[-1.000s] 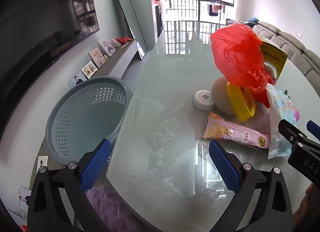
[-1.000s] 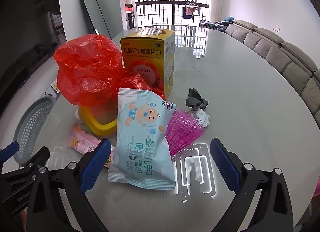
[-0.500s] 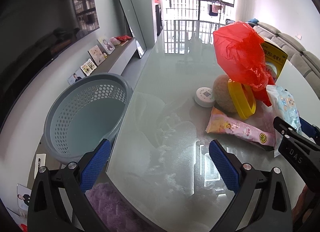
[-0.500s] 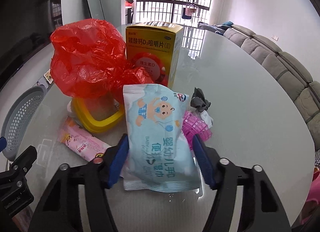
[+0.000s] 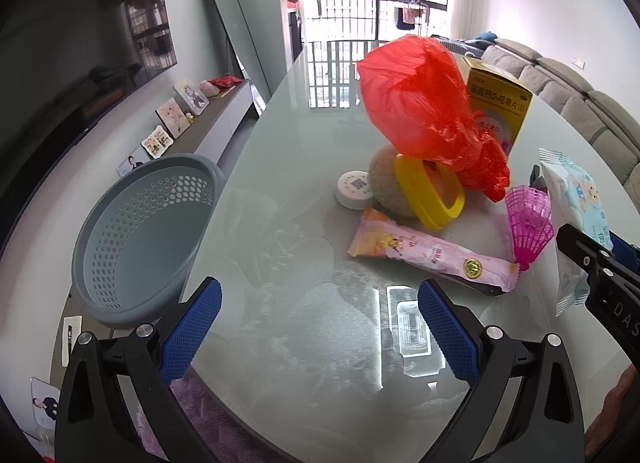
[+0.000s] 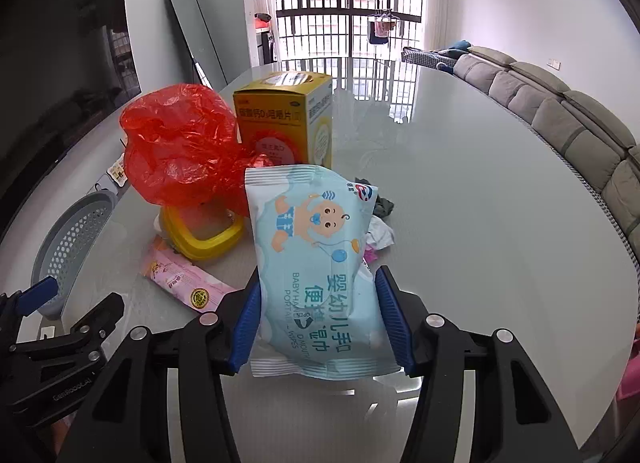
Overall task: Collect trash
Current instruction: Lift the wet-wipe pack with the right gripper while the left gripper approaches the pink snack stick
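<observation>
While right gripper (image 6: 320,327) jaws clamp the wipes pack (image 6: 318,275) off the bench (image 6: 480,191), left gripper (image 5: 318,327) jaws stay apart near the basket (image 5: 136,235).

Light-blue baby wipes pack (image 6: 320,275) hides most of pink mesh plastic piece (image 6: 370,257); only a sliver shows. Crumpled red plastic bag (image 6: 180,151) covers yellow medicine box's (image 6: 284,123) lower left corner. Grey perforated basket (image 6: 68,239) partly cut by left gripper (image 6: 68,315). Box print unreadable.
</observation>
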A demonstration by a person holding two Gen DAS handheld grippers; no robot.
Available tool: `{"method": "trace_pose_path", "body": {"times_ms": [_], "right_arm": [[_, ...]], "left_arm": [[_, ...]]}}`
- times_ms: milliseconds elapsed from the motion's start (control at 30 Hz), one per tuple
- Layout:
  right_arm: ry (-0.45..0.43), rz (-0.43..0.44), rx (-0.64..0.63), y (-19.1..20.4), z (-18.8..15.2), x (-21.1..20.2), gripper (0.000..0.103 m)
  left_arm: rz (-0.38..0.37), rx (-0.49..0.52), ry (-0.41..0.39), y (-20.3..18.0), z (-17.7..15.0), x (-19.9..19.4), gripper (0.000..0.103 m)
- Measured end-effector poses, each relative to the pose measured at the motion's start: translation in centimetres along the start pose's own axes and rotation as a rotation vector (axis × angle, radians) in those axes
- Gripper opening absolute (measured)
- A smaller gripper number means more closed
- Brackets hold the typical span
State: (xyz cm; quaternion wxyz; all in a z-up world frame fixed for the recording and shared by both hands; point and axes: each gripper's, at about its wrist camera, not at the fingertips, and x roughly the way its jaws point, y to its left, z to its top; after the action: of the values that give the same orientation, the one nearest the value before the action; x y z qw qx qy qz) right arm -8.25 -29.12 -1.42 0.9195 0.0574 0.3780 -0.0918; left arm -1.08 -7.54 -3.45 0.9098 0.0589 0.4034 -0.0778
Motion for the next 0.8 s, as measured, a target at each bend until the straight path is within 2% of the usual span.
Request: {"method": "trace_pose_path", "body": {"times_ms": [133,333,567,800], "right_arm": [[-0.012,-0.001,0.018,-2.2,-0.6,-1.1,0.053],[-0.029,0.005,0.059,-4.7,-1.5,-2.0,0.053],[-0.028,0.044,0.101,-7.0,-2.2,-2.4,0.053],[-0.021,0.089,0.138,-8.2,-2.7,-1.9,0.053]], "left_arm": [[-0.031,0.006,0.011,-1.9,0.4,0.1,0.097],[-0.062,-0.04,0.022,-4.5,1.9,0.9,0.097],[-0.003,-0.035,0.056,-8.0,2.9,2.9,0.097],[0.072,-0.002,0.097,-9.1,1.8,3.9,0.097]]}}
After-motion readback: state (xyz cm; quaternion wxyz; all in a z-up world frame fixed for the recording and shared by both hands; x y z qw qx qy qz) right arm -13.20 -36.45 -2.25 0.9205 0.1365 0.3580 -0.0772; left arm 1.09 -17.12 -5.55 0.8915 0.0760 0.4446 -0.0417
